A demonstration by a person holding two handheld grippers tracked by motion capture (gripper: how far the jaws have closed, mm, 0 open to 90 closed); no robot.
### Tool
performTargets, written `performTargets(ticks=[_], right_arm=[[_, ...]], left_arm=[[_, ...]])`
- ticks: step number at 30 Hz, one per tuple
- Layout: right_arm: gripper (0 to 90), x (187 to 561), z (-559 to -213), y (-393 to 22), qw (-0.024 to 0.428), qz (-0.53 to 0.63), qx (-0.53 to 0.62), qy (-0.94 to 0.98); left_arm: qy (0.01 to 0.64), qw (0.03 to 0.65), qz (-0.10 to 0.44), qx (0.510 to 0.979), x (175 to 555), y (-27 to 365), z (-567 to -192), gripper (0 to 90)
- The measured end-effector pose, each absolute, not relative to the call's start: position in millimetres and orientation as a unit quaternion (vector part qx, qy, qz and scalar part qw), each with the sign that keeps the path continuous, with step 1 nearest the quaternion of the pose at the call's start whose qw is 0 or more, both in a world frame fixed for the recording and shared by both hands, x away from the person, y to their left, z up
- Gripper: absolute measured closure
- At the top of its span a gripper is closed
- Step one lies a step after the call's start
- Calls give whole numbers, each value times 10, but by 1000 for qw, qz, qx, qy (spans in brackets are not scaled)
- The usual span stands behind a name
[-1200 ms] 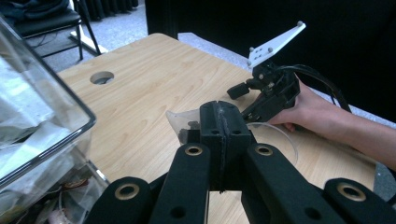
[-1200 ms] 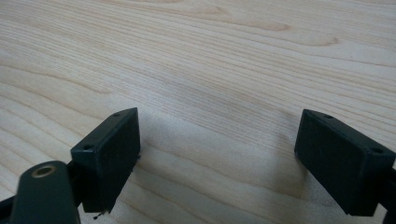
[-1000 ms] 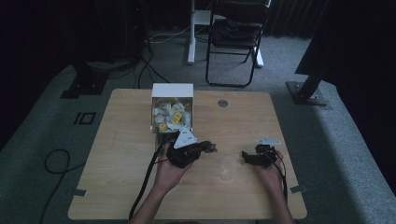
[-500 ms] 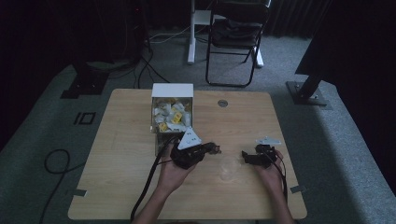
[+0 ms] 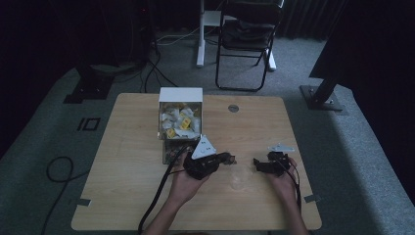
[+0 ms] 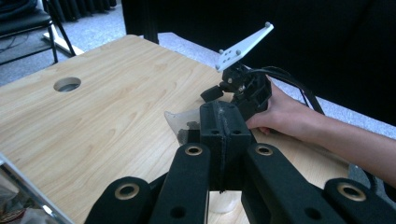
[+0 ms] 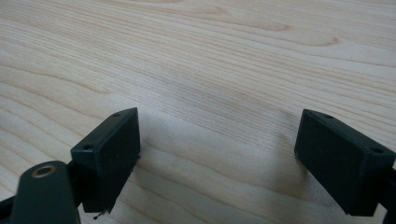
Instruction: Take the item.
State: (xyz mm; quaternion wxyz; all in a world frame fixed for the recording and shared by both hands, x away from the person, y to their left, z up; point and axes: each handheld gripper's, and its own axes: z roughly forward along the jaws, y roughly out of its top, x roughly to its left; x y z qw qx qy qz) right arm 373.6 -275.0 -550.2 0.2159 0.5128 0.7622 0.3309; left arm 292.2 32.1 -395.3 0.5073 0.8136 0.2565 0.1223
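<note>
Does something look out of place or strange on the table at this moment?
Little stands out. The left gripper is shut on a small clear packet pulled out of the box, which holds the other packets. The right gripper rests open over bare table. Nothing is spilled.

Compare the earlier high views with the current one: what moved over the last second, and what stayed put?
The left gripper, shut on a small clear packet, drifted slightly away from the box toward the person. The right gripper, jaws open, stayed resting on the table; the box did not move.

bare tabletop [image 5: 132, 166] left, box [image 5: 180, 113] blocking ahead
</note>
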Motion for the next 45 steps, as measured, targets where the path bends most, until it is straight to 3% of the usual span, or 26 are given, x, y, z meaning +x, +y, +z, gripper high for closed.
performTargets(ticks=[33, 37, 45], right_arm=[[141, 3736, -5502, -2751, 216, 331, 513, 762], [141, 3736, -5502, -2751, 216, 331, 513, 762], [141, 3736, -5502, -2751, 216, 331, 513, 762]], left_arm=[[236, 492, 96, 833, 2918, -78, -4177, 900], [244, 494, 91, 830, 2944, -94, -4214, 734], [269, 492, 114, 820, 2960, 175, -4219, 637]])
